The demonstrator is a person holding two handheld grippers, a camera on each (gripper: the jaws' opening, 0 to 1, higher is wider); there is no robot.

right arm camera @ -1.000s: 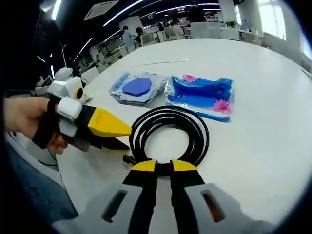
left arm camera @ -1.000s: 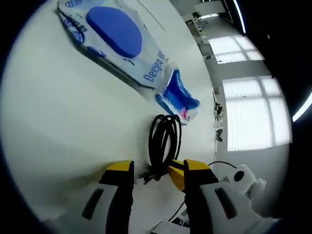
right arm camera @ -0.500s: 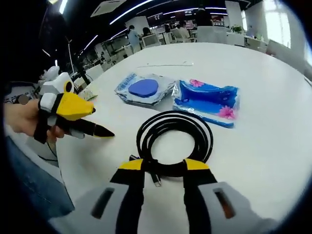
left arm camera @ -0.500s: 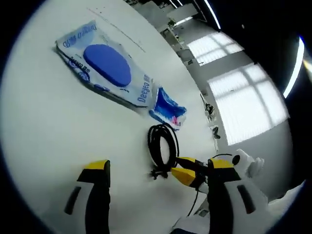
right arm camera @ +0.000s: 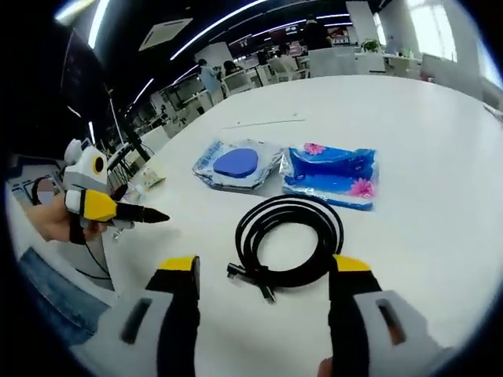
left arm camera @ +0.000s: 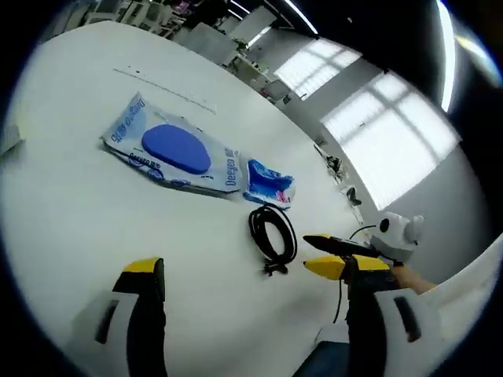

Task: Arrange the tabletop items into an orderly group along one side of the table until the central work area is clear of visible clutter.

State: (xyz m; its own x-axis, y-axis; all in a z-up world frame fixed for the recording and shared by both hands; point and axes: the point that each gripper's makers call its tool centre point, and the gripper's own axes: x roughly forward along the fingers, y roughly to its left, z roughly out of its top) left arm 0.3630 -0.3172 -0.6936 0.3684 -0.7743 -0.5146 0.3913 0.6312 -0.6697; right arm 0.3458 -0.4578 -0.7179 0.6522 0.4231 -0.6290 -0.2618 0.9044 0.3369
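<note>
A coiled black cable (right arm camera: 247,236) lies flat on the white table (right arm camera: 424,157), just ahead of my right gripper (right arm camera: 264,265), whose jaws stand wide open on either side of it without touching. Behind the cable lie a wipes pack with a blue oval lid (right arm camera: 236,162) and a blue tissue pack (right arm camera: 330,174), side by side. My left gripper (right arm camera: 153,214) hangs off the table's edge in a hand. In the left gripper view my left gripper (left arm camera: 255,267) is open and empty, well back from the cable (left arm camera: 256,229), the wipes pack (left arm camera: 177,149) and the tissue pack (left arm camera: 269,182). The right gripper (left arm camera: 314,253) sits by the cable.
A thin white strip (right arm camera: 263,122) lies on the far part of the table. A small packet (right arm camera: 149,177) sits near the table's left edge. Office desks and people stand beyond the table. Bare tabletop (left arm camera: 78,220) spreads in front of the wipes pack.
My right gripper's jaws, nearly closed over the cable a second ago, have spread wide and drawn back. The left gripper has pulled away from the cable. The cable has stayed put.
</note>
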